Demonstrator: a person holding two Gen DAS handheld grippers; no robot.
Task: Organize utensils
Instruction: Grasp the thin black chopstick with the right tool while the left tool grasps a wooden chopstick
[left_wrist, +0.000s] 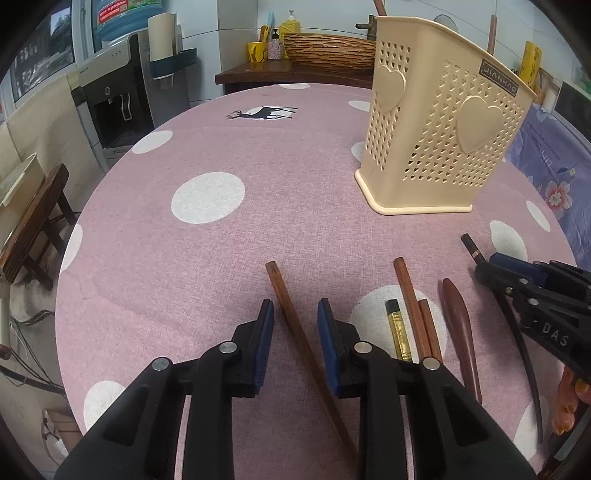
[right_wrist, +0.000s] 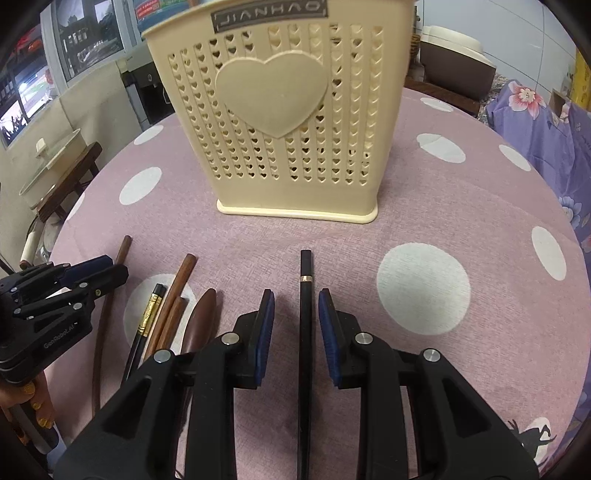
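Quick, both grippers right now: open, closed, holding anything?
Left gripper: open, pads straddling a brown chopstick without pressing it.
Right gripper: open, a black chopstick between the pads, gaps on both sides.

Cloth (left_wrist: 207, 236) left of holder (left_wrist: 439, 147) open (utensils (left_wrist: 413, 325) crowd near-right).

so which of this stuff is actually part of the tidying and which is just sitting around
For the job: cream utensil holder, lone brown chopstick, ringed black chopstick, gold-wrapped chopstick, brown chopstick pair, reddish wooden utensil.
Just lying about: water dispenser, yellow mug, soap bottle.
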